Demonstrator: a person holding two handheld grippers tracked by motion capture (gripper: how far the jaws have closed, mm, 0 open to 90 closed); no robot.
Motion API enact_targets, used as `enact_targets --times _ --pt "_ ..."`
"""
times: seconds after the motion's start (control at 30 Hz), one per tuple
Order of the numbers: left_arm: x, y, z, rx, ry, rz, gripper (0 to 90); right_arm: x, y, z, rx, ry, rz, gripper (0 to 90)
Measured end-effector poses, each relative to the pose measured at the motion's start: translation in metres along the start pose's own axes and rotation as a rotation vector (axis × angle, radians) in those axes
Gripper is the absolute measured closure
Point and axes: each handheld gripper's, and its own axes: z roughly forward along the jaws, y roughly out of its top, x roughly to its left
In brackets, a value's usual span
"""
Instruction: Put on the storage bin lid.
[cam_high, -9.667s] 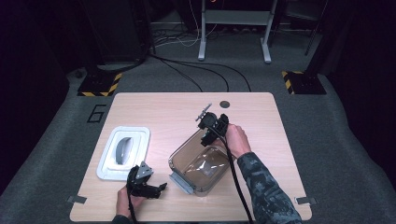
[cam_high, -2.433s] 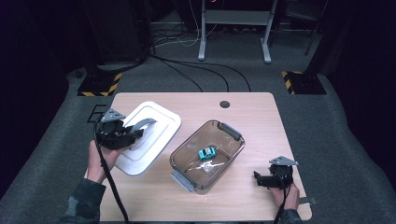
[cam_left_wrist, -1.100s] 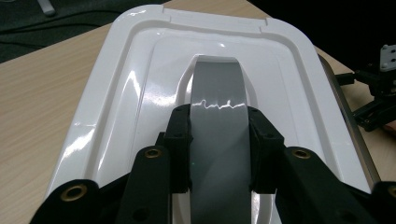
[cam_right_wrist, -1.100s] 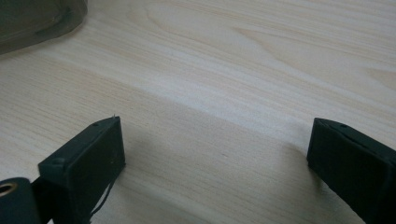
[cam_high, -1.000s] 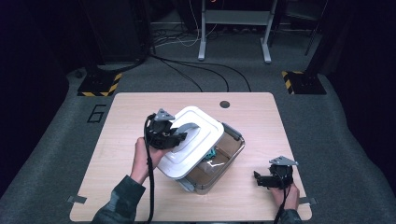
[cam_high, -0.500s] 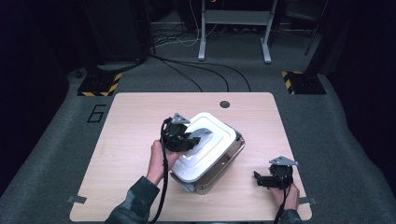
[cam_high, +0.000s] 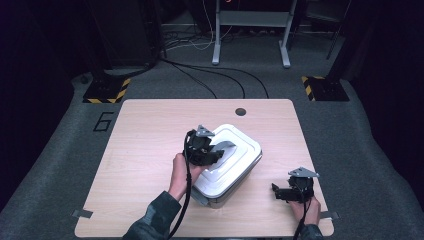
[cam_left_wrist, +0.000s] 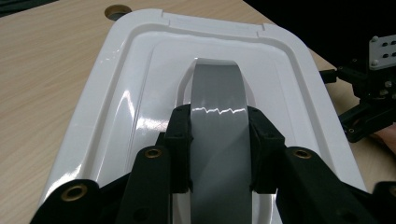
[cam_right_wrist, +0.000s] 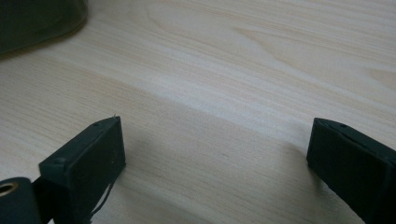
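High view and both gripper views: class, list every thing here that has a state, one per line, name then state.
Lid: on top of the box, held by its grey handle.
Grey handle: clamped between the jaws.
Box: covered by the lid.
Left gripper: shut on the handle.
Right gripper: open, holding nothing, low over the table.

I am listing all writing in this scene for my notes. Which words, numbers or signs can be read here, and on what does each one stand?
"6": a large dark numeral on the grey carpet floor, left of the light wooden table.
The white plastic lid with a grey handle bears no readable text.
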Motion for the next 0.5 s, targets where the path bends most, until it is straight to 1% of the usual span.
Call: enact_targets --times 0.17,0.3,0.37,0.47,0.5 --pt "-0.004 -0.003 0.003 -0.009 0.002 -0.005 66.3 0.0 0.0 0.0 -0.003 0.0 0.004 3.5" --pt "-0.008 -0.006 0.003 -0.01 0.008 0.008 66.2 0.0 0.0 0.0 0.0 0.0 0.001 3.5" --pt "-0.011 -0.007 0.003 -0.01 0.019 0.025 66.1 0.0 0.0 0.0 0.0 -0.003 0.0 3.5" --pt "-0.013 -0.008 0.003 -0.014 0.026 0.028 65.8 0.0 0.0 0.0 -0.002 0.0 -0.001 3.5" --pt "-0.014 -0.009 0.003 -0.007 0.034 0.043 65.6 0.0 0.0 0.0 0.001 -0.004 0.0 3.5"
